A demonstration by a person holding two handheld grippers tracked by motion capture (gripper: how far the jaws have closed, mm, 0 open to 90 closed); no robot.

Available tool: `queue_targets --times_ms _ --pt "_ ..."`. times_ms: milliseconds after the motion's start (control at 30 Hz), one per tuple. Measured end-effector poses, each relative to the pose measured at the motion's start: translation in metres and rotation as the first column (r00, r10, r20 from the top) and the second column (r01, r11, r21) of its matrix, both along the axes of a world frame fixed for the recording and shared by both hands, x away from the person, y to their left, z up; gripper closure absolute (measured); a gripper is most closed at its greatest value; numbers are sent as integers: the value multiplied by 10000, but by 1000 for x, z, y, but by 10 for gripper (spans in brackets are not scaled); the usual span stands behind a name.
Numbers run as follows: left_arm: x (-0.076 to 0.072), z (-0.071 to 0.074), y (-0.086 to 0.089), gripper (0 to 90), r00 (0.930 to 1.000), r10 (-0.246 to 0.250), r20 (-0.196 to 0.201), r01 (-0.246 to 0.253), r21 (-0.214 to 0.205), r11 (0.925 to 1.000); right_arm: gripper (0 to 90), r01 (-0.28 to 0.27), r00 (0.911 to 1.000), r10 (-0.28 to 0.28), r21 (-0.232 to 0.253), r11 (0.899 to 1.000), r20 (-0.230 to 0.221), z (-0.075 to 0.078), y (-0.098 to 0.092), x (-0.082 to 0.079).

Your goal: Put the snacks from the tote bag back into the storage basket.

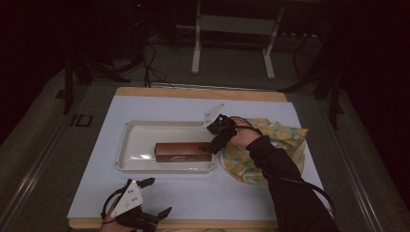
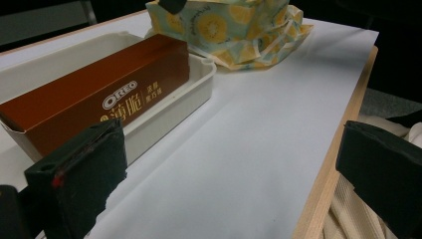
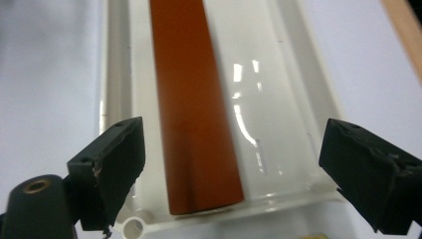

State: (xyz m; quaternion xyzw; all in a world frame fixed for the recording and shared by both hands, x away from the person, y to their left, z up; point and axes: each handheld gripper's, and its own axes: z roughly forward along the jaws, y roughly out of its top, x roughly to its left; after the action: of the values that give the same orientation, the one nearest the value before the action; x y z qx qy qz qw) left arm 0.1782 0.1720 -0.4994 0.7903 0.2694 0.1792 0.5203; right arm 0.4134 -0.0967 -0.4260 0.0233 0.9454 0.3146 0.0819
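Nearest the camera in the high view I have the left gripper, parked at the near edge of the table, well short of the tray. Its jaws stand wide apart with nothing between them; in the left gripper view I see bare white sheet between the pads. I judge it idle, kept back so it does not crowd the work.

Table: wooden top, covered by a white sheet that gives a plain background for everything on it.

Patterned cloth: crumpled, touching the tray's right end, under my right forearm. Probably set aside there to stay out of the tray.

Tray: white, shallow, mid-sheet. It is my landmark.

Brown box: the work piece, lying flat inside the tray along its near wall, towards the right end. Lettering faces the near side in the left gripper view.

Right gripper: over the tray's right end, just above the box's end. Jaws fully spread, pads clear of the box on both sides in the right gripper view, so nothing is held. I read this as the box set down and let go.
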Motion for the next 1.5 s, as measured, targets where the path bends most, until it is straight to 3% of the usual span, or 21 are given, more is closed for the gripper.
queue_targets --times_ms 233,367,600,1133,1233,1267,1400,1500 --pt "0 0 0 0 10000 -17 -9 17 -7 10000 138 828 9966 -828 331 9960 -21 12 -15 1" --pt "0 0 0 0 10000 -41 -4 41 2 10000 140 965 9953 -967 326 9948 36 14 -24 -1" --pt "1 0 -1 0 10000 -50 -16 50 40 10000 134 1318 9911 -1305 611 9894 -255 14 -42 -3" --pt "2 -1 -1 0 10000 -72 -64 72 51 10000 134 2362 9717 -2328 1334 9625 -407 16 -78 -9" --pt "2 -1 -2 0 10000 -62 -68 62 34 10000 134 2708 9626 -2682 1549 9501 -378 17 -87 -11" --pt "2 -1 -2 0 10000 -67 -65 67 41 10000 134 2917 9563 -2901 1753 9403 -356 17 -93 -13" --pt "2 -1 -1 0 10000 -66 -71 66 36 10000 134 3125 9493 -3135 1875 9312 -251 15 -103 -16" --pt "2 -1 -1 0 9999 -76 -73 76 43 10000 133 3402 9388 -3439 2131 9159 -207 13 -113 -19"
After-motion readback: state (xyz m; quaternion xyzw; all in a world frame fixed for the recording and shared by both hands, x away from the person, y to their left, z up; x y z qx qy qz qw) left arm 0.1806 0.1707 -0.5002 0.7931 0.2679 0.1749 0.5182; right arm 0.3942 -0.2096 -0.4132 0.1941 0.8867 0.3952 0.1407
